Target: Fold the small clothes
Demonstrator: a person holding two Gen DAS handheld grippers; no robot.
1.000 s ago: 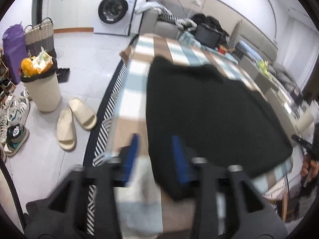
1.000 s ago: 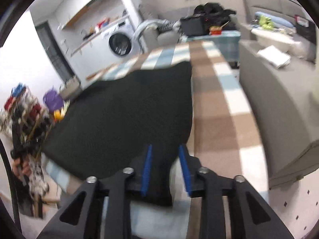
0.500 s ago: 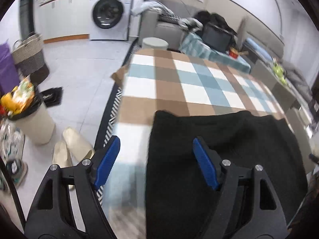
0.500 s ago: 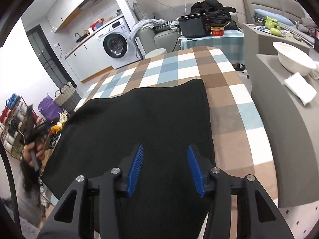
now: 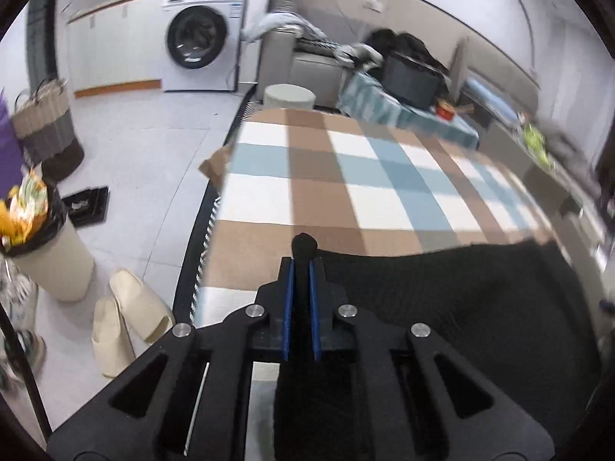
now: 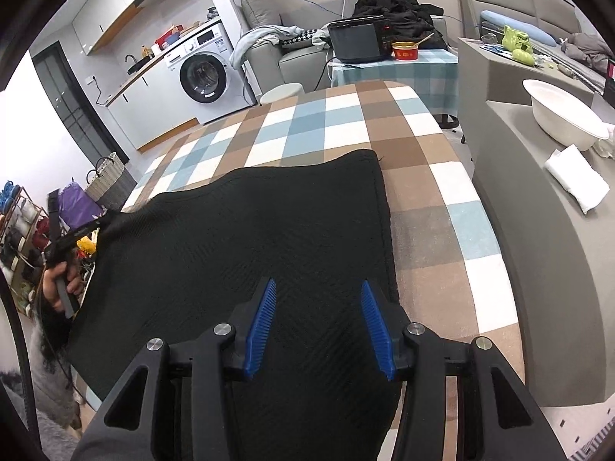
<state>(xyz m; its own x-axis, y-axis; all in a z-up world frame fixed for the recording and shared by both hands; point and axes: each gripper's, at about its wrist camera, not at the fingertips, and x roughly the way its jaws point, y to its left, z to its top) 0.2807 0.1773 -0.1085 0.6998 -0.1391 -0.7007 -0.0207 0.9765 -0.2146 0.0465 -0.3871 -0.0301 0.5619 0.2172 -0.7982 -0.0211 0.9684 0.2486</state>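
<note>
Your left tool (image 5: 301,265) has just snapped closed, pinching a corner of the black cloth (image 5: 442,299) between its blue pads; half a second ago it stood wide apart over that edge. Your right tool (image 6: 317,307) hangs half open above the cloth, gripping nothing. Both point steeply down at the cloth spread on the checked bench (image 6: 423,146).

Black gripper (image 6: 318,322) frames, blue ribbed pads (image 6: 262,322), silver screws.
</note>
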